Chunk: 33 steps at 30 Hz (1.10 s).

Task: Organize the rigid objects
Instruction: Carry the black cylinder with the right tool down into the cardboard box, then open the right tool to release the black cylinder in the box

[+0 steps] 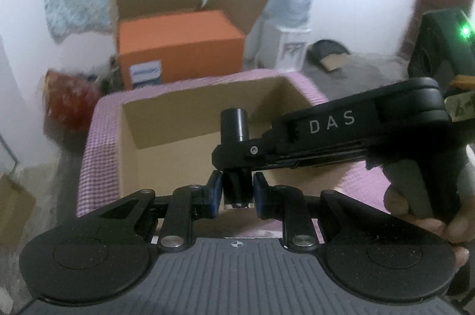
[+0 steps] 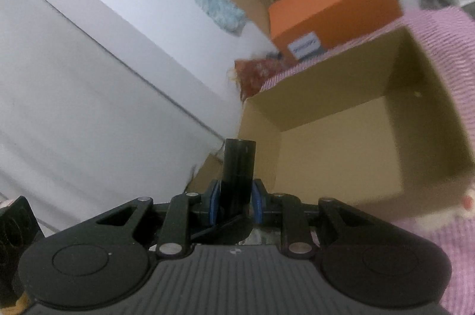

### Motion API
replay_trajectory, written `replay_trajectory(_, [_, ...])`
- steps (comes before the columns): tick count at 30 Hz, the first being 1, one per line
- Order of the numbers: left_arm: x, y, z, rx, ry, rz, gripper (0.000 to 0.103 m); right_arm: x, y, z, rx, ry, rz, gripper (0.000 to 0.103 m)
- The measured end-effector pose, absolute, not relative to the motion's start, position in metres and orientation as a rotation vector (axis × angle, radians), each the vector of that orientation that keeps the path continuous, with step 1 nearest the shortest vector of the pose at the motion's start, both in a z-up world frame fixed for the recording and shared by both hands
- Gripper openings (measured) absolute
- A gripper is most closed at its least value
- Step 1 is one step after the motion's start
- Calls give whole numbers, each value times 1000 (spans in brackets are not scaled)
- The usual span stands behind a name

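Here both tools clamp one black tube [image 1: 235,157], the left tool [image 1: 236,193] low and the right tool [image 2: 236,200] higher, mid-frame before the open box [image 1: 190,137], so uneven pulls could twist it loose short of the box.

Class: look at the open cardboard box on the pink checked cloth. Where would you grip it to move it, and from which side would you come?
Grip the cardboard box by its near wall's top edge, coming from above. It is open-topped, its walls thin and upright, so one finger could probably slip inside and one outside. The whole box looks far too wide for the jaws.
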State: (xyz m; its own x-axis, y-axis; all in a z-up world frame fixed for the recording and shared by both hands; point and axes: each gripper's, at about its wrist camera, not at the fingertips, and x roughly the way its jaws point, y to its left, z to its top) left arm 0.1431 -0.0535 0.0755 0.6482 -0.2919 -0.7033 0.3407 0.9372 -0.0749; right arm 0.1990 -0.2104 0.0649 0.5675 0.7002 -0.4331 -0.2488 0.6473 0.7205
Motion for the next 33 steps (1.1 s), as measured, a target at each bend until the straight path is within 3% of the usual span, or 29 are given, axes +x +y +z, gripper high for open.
replay_trajectory(7, [209,-31,45,40,952,-290,21,292,-182,39,707,1024,628,24])
replay_trajectory(13, [247,-21,21,61,1038,-221,21,332,-162,3,688,1126,583,24])
replay_trajectory(22, [265,-21,22,86,1046,-162,22,370,-139,-26,616,1173,481,24])
replay_trajectory(30, [259,-19,30,65,1033,-159,23,385,-133,-21,567,1146,528,27])
replay_trajectory(33, [253,-19,37,64,1015,-168,23,378,-141,-10,589,1121,536,36])
